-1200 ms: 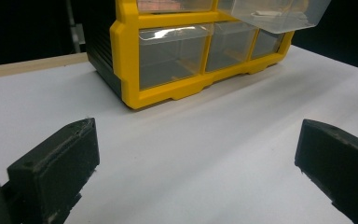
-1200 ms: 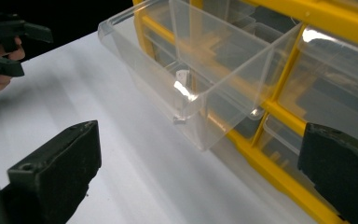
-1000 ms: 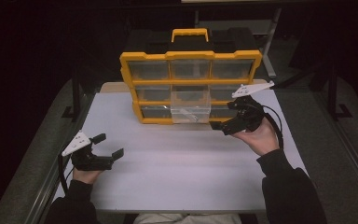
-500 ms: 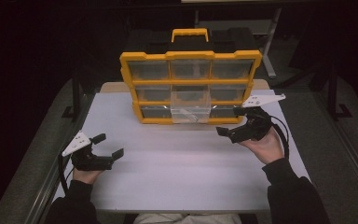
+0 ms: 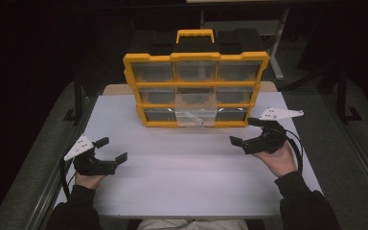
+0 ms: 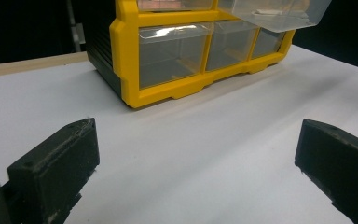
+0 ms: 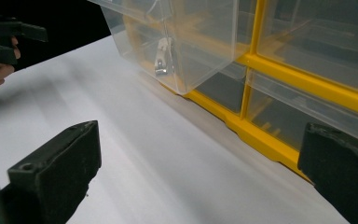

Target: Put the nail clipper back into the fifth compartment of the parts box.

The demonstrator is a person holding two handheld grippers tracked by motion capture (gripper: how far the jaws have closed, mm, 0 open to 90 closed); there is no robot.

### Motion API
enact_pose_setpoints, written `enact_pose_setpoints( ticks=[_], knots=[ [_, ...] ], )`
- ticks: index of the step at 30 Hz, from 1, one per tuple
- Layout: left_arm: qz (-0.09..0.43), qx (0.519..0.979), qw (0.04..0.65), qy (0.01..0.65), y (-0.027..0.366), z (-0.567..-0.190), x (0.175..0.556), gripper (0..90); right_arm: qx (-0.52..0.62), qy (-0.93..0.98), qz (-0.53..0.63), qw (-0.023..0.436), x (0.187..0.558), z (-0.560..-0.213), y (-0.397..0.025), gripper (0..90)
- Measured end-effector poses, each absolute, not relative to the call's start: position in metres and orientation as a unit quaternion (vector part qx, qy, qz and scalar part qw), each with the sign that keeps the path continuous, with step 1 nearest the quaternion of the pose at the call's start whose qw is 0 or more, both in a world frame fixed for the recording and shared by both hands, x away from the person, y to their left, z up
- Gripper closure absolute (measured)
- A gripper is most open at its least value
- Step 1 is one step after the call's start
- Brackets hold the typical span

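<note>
A yellow drawer organizer [image 5: 196,84] with a black top and yellow handle stands at the back middle of the white table [image 5: 187,177]. Its clear middle drawer [image 5: 195,114] is pulled out over the bottom row. In the right gripper view this drawer [image 7: 182,42] holds a small metal piece [image 7: 163,58]. My right gripper [image 5: 244,131] is open and empty, just right of the organizer's front. My left gripper [image 5: 112,149] rests open near the front left, well apart from the organizer [image 6: 168,51]. Both sets of jaws stand wide apart with nothing between them.
The organizer's other clear drawers [image 6: 175,51] sit pushed in. The table's front half lies between my two hands. Dark floor and metal frame legs [image 5: 79,96] surround the table. The left hand and its gripper [image 7: 2,39] appear far off in the right gripper view.
My right gripper has drawn back from the organizer's lower right, toward the near side of the table. The left gripper has stayed put.
</note>
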State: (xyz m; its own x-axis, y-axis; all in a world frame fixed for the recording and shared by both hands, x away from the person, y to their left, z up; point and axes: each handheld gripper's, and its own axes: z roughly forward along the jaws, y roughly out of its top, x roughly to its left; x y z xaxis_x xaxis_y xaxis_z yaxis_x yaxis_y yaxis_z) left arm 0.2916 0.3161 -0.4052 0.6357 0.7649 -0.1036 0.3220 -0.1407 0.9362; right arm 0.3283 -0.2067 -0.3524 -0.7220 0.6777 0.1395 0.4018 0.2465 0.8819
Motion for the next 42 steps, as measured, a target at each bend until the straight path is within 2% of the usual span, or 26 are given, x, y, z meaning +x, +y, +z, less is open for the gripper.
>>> enact_pose_setpoints(
  ticks=[42],
  knots=[
    [0.208, 0.725, 0.54, 0.374, 0.317, -0.406, 0.292, 0.0, 0.367, 0.727, 0.546, 0.196, 0.288, -0.404, -0.238, 0.0]
  ],
)
